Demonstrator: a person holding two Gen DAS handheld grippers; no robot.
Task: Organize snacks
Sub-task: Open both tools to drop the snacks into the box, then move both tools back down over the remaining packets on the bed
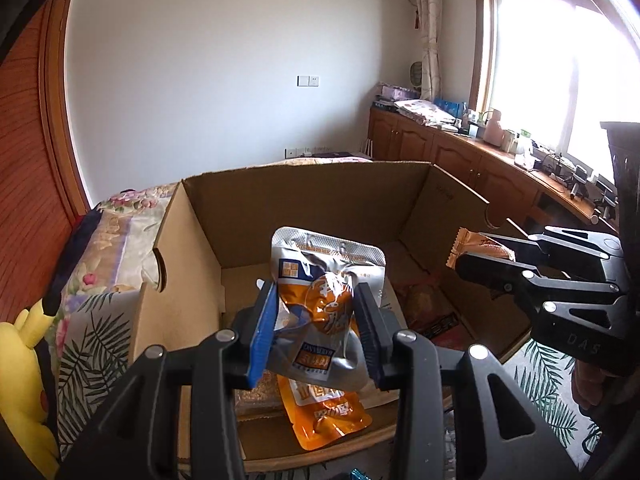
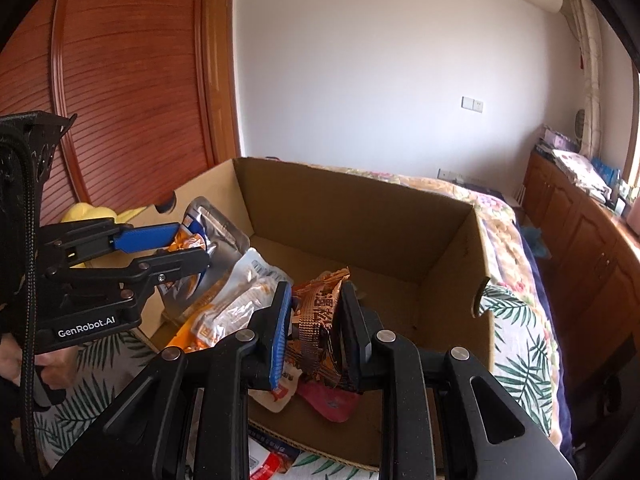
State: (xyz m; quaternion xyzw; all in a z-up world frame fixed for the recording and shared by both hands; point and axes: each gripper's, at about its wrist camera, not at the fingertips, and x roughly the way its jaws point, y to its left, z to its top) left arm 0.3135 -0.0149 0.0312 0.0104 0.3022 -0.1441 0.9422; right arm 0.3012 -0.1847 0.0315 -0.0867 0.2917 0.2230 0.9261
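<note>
An open cardboard box (image 1: pixel 304 200) sits on a bed; it also shows in the right wrist view (image 2: pixel 360 216). My left gripper (image 1: pixel 316 320) is shut on a silver and orange snack pouch (image 1: pixel 320 280) and holds it above the box's near left part. It shows at the left of the right wrist view (image 2: pixel 192 248) with the pouch (image 2: pixel 212 220). My right gripper (image 2: pixel 316 320) is shut on a brown and copper snack packet (image 2: pixel 320 312) above the box. It shows at the right of the left wrist view (image 1: pixel 480 256) with the packet (image 1: pixel 476 244).
Several snack packs lie in the box: an orange pouch (image 1: pixel 324 412), white and orange pouches (image 2: pixel 240 300), a pink pack (image 2: pixel 332 400). A yellow plush toy (image 1: pixel 28 360) lies left of the box. Wooden cabinets (image 1: pixel 460 152) run along the window wall.
</note>
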